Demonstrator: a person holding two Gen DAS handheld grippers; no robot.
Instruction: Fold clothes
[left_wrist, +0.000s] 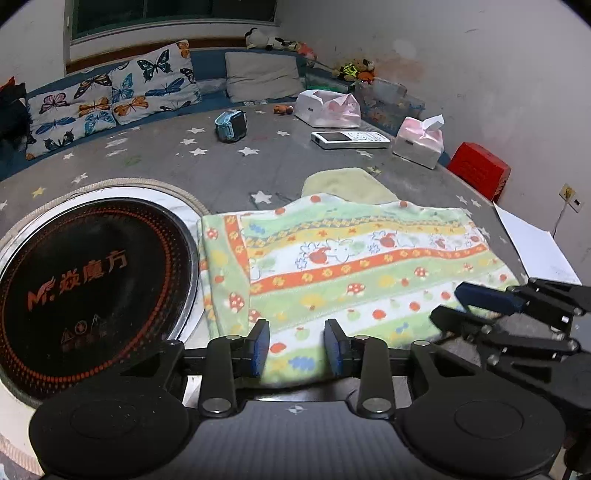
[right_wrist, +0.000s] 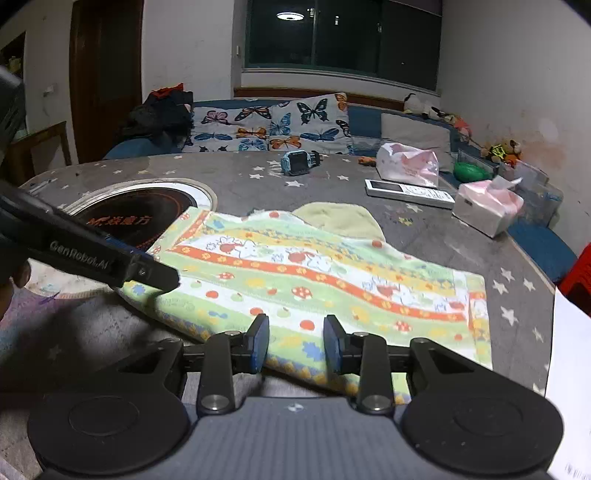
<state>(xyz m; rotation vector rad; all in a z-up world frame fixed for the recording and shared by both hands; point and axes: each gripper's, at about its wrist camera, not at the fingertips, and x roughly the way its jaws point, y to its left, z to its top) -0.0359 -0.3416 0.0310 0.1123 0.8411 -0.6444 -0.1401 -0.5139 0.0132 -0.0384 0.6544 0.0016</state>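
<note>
Both the left gripper (left_wrist: 296, 345) and right gripper (right_wrist: 296, 341) hover spread over the patterned towel's (left_wrist: 354, 258) near edge. Only the right wrist view shows the door (right_wrist: 105, 74); the red box (left_wrist: 480, 171) shows whole only in the left.

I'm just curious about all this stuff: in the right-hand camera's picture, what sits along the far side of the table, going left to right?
Blue toy watch → small orange toy → pink plastic bag → white remote control → pink tissue box.

A patterned towel (left_wrist: 354, 266) lies flat on the grey starred table (left_wrist: 221, 166), beside a round cooktop (left_wrist: 92, 288). The left gripper (left_wrist: 296, 347) straddles its near edge, jaws apart; the right gripper (left_wrist: 458, 306) reaches in at the right.
</note>
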